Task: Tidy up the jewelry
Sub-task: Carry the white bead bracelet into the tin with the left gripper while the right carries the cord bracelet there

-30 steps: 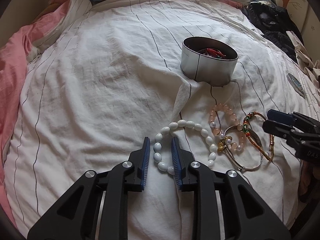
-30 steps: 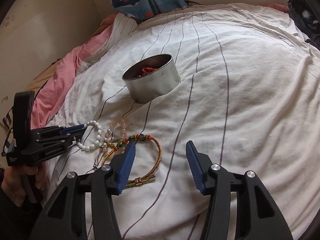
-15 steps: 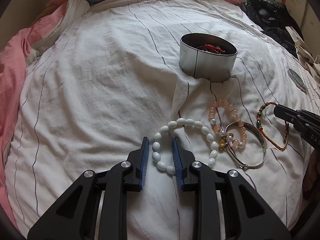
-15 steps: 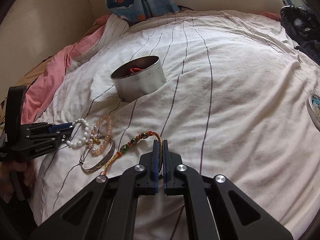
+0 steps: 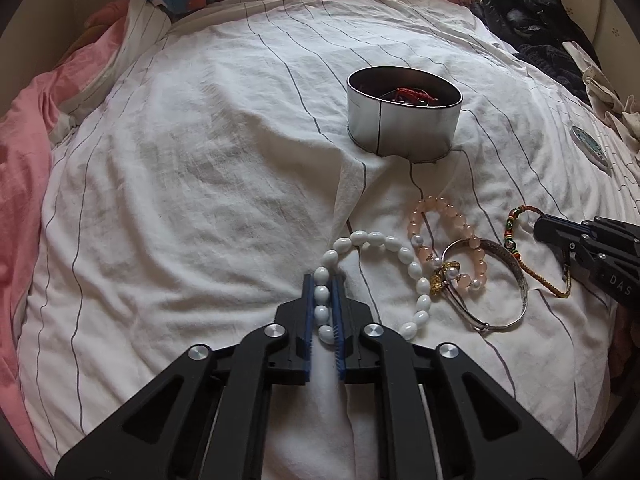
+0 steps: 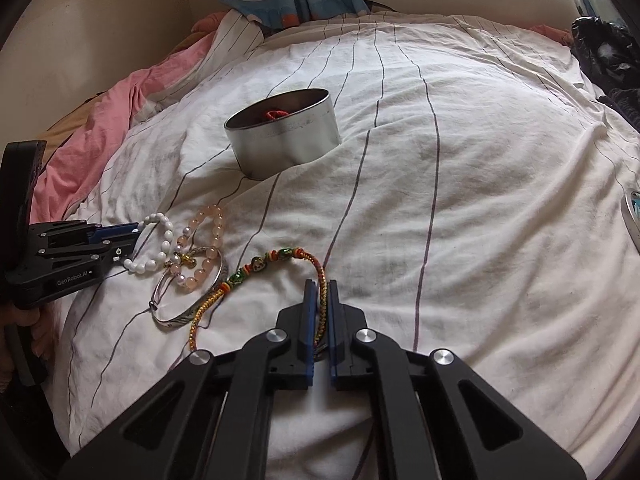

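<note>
Inspecting from the largest item down, I found the striped white bedsheet soft and creased, which offered no firm footing for anything resting on it. The round metal tin sat sunk into a fold beyond the jewellery, already holding a red cord piece; on such bedding I judged it liable to tip if knocked at the rim.

My left gripper was closed on the white bead bracelet, with several beads pinched between the blue pads. My right gripper was closed on the braided multicolour cord bracelet at its thin woven section.

The silver bangle lay between the two held pieces, with the pink bead bracelet threaded through or lying over it; I could not tell which. A gold charm sat touching the white beads.

Risks noted:
- Smooth oval beads could roll out of my left grip on lifting.
- The charm or pink strand could snag the white bracelet and be dragged along.
- The cord passed close by the bangle's edge; lifting might carry the bangle with it.
- A thin cord could slip through my right pads.
</note>
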Demonstrator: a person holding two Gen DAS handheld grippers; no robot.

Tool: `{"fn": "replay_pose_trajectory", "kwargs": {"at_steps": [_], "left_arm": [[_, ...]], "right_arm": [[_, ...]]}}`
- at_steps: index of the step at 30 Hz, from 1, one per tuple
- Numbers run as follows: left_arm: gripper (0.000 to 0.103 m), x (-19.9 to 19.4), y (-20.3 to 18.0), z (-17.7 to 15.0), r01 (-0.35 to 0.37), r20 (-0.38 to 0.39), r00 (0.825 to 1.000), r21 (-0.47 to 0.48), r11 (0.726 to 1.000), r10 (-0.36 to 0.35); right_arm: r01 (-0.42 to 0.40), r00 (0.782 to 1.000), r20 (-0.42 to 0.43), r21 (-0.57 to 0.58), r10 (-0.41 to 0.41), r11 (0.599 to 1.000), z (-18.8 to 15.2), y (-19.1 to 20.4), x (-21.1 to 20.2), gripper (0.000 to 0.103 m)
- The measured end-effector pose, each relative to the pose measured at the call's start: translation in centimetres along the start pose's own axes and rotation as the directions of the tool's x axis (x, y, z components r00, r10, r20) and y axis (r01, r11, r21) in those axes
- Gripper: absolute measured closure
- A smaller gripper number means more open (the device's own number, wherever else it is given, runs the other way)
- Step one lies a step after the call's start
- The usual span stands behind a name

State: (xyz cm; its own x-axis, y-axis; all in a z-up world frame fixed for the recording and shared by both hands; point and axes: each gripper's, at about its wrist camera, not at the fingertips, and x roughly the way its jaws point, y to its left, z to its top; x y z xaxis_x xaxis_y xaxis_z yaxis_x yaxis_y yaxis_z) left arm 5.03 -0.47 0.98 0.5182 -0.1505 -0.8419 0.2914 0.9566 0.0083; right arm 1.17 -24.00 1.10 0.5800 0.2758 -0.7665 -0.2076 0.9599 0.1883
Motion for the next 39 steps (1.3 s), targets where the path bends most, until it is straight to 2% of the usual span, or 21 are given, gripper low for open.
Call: {"fn": "replay_pose_trajectory", "kwargs": {"at_steps": [10, 17, 23, 26, 29, 30, 31, 32, 33, 35, 36, 37, 38, 39], "left_arm": [[0.096, -2.5, -0.6, 0.7, 0.049, 0.102, 0.993, 0.022, 0.999, -0.051], [0.096, -4.9, -0.8, 2.1, 0.126, 0.174, 0.977, 0.012, 0.992, -0.126], [0.096, -6.8, -1.2, 4.0, 0.155, 0.219, 0.963, 0.03, 0.988, -0.157], [0.096, -7.6, -1.4, 5.2, 0.166, 0.238, 0.956, 0.042, 0.985, -0.171], [0.096, -8.2, -1.7, 6.1, 0.173, 0.256, 0.95, 0.05, 0.984, -0.18], [0.096, -8.3, -1.8, 6.4, 0.175, 0.26, 0.948, 0.053, 0.983, -0.183], [0.096, -8.4, -2.0, 6.6, 0.174, 0.262, 0.948, 0.056, 0.983, -0.182], [0.096, -8.4, -2.1, 6.8, 0.174, 0.263, 0.947, 0.058, 0.983, -0.183], [0.096, -8.4, -2.3, 6.9, 0.175, 0.263, 0.947, 0.06, 0.983, -0.185], [0.096, -8.3, -2.6, 7.2, 0.178, 0.261, 0.947, 0.066, 0.982, -0.189], [0.096, -8.2, -2.7, 7.4, 0.182, 0.26, 0.946, 0.066, 0.981, -0.193], [0.096, -8.2, -2.8, 7.6, 0.187, 0.26, 0.945, 0.067, 0.98, -0.198], [0.096, -8.1, -2.9, 7.9, 0.19, 0.262, 0.944, 0.068, 0.979, -0.201], [0.096, -8.1, -3.1, 8.2, 0.195, 0.266, 0.942, 0.071, 0.978, -0.207]], "right_arm": [[-0.048, 0.997, 0.06, 0.028, 0.046, 0.998, 0.2, -0.4, -1.1, 0.098], [-0.082, 0.99, 0.121, 0.03, 0.078, 0.996, 1.3, -0.1, -2.8, 0.098], [-0.104, 0.981, 0.17, 0.026, 0.098, 0.994, 2.4, -0.3, -4.5, 0.098], [-0.116, 0.982, 0.15, 0.023, 0.111, 0.993, 2.9, -0.6, -4.6, 0.098], [-0.082, 0.994, 0.075, -0.005, 0.082, 0.997, 2.6, -0.4, -3.7, 0.097], [-0.066, 0.996, 0.057, -0.007, 0.066, 0.998, 2.4, -0.4, -3.3, 0.084], [-0.046, 0.998, 0.048, -0.007, 0.046, 0.999, 2.1, -0.5, -2.9, 0.059], [-0.026, 0.999, 0.036, -0.009, 0.026, 1.0, 1.9, -0.5, -2.5, 0.053], [-0.021, 1.0, 0.011, -0.014, 0.021, 1.0, 1.7, -0.5, -1.9, 0.053], [-0.014, 0.999, -0.039, -0.031, 0.013, 0.999, 1.4, -0.3, -0.8, 0.058], [-0.001, 0.998, -0.069, -0.05, -0.002, 0.999, 1.1, -0.1, -0.1, 0.068], [0.002, 0.996, -0.088, -0.06, -0.008, 0.998, 1.0, 0.1, 0.4, 0.091], [0.0, 0.996, -0.091, -0.06, -0.005, 0.998, 0.9, 0.1, 0.4, 0.099], [-0.006, 0.997, -0.073, -0.057, 0.002, 0.998, 1.0, 0.1, 0.1, 0.099]]}}
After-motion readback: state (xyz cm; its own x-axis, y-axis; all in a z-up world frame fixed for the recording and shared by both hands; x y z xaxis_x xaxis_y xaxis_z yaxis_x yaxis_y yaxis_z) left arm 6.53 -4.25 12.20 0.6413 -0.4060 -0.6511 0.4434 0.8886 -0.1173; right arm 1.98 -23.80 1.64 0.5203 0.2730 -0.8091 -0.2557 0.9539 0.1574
